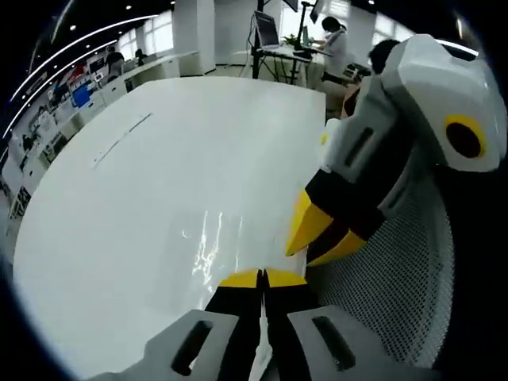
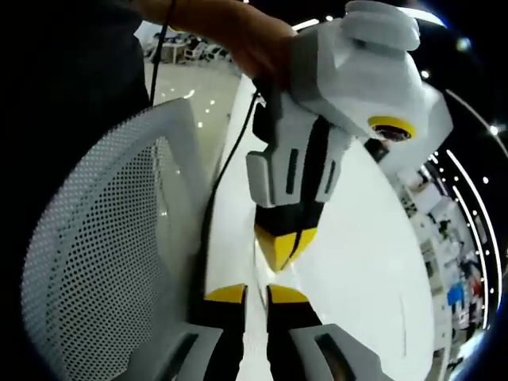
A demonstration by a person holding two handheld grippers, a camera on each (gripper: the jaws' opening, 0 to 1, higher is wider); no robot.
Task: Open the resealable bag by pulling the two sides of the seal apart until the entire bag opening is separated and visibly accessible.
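The clear resealable bag [image 1: 208,248] lies flat on the white table [image 1: 159,151], showing mainly as glints. My left gripper [image 1: 262,278] is at the bag's near edge with its yellow tips pressed together, shut on the film. My right gripper [image 1: 321,236] reaches in from the right at the bag's right edge, its tips a little apart. In the right gripper view, my right gripper [image 2: 256,294] keeps a narrow gap between its jaws. The left gripper [image 2: 284,244] hangs just beyond it, shut and held by a hand [image 2: 254,40]. The bag film is hard to make out there.
A white mesh chair [image 1: 393,278] stands at the table's edge under the right gripper; the same chair [image 2: 95,238] takes up the left of the right gripper view. A black cable [image 2: 213,206] hangs along the table [image 2: 357,262]. Desks and people [image 1: 333,36] are far back.
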